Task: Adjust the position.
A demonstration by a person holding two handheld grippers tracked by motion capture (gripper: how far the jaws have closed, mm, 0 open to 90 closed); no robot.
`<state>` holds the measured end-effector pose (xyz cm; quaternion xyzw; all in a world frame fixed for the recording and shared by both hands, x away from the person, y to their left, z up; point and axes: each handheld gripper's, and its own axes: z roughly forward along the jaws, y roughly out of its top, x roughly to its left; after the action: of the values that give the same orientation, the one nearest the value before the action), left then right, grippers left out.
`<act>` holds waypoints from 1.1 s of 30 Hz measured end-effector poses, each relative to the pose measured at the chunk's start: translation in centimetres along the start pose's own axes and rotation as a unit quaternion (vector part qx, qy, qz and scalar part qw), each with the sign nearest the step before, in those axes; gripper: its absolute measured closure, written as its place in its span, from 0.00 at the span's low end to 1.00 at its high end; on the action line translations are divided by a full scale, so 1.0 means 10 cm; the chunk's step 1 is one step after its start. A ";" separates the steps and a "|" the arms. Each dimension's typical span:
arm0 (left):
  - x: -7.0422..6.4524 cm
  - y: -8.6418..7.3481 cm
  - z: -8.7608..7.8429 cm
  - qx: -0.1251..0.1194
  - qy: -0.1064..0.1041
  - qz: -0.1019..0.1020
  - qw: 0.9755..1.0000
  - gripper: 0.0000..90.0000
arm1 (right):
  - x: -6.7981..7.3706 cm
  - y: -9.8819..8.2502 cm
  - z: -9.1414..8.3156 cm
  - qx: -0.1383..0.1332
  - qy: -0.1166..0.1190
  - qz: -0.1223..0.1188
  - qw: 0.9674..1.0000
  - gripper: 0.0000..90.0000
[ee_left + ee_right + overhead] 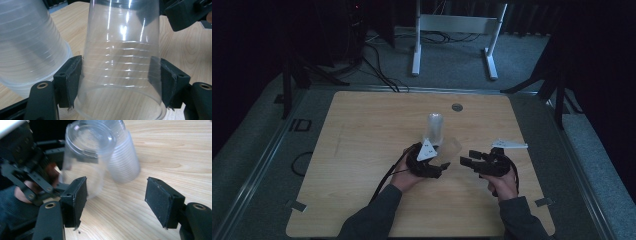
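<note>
The person's forearms are coming in over the near edge of the wooden table, a gripper in each hand. The left gripper is clamping a clear plastic cup; in the left gripper view its two padded fingers are pressing on the cup's ribbed sides near the wide rim, and the cup is lying tilted between the two hands above the table. The right gripper is sitting just beside it, its fingers standing apart with nothing between them, the cup's closed base pointing toward them. Just behind the held cup, a stack of clear cups is standing upside down on the table. Farther back, a small round metal disc is sitting near the far edge.
</note>
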<state>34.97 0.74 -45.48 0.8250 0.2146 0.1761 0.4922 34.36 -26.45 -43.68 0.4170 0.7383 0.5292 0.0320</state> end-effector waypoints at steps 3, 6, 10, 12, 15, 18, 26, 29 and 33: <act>0.02 -0.01 -0.02 0.003 -0.001 0.002 1.000 0.32 | 0.01 0.03 -0.02 0.011 -0.012 -0.016 1.000 0.38; 0.03 -0.01 -0.04 0.004 -0.005 0.001 1.000 0.32 | 0.02 0.06 -0.02 0.025 -0.025 -0.035 0.999 0.38; 0.05 -0.01 -0.06 0.007 -0.016 0.002 1.000 0.32 | 0.04 0.10 -0.03 0.042 -0.038 -0.056 0.997 0.38; 0.05 -0.01 -0.07 0.010 -0.020 0.004 1.000 0.32 | 0.05 0.13 -0.04 0.053 -0.045 -0.069 0.995 0.38; 0.06 0.00 -0.08 0.013 -0.029 0.008 0.999 0.33 | 0.06 0.16 -0.05 0.062 -0.050 -0.081 0.994 0.39; 0.06 0.01 -0.09 0.018 -0.037 0.013 0.999 0.33 | 0.09 0.19 -0.06 0.073 -0.053 -0.096 0.991 0.40; 0.05 0.02 -0.08 0.032 -0.053 0.025 0.998 0.33 | 0.17 0.28 -0.05 0.109 -0.064 -0.138 0.982 0.43; 0.05 0.02 -0.08 0.037 -0.056 0.028 0.997 0.33 | 0.19 0.30 -0.05 0.127 -0.068 -0.153 0.978 0.45; 0.06 0.02 -0.10 0.039 -0.059 0.030 0.997 0.33 | 0.22 0.32 -0.05 0.146 -0.072 -0.172 0.972 0.47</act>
<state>35.08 1.69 -44.82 0.8584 0.1673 0.1336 0.4662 34.56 -25.09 -40.06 0.3207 0.8639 0.3711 0.1147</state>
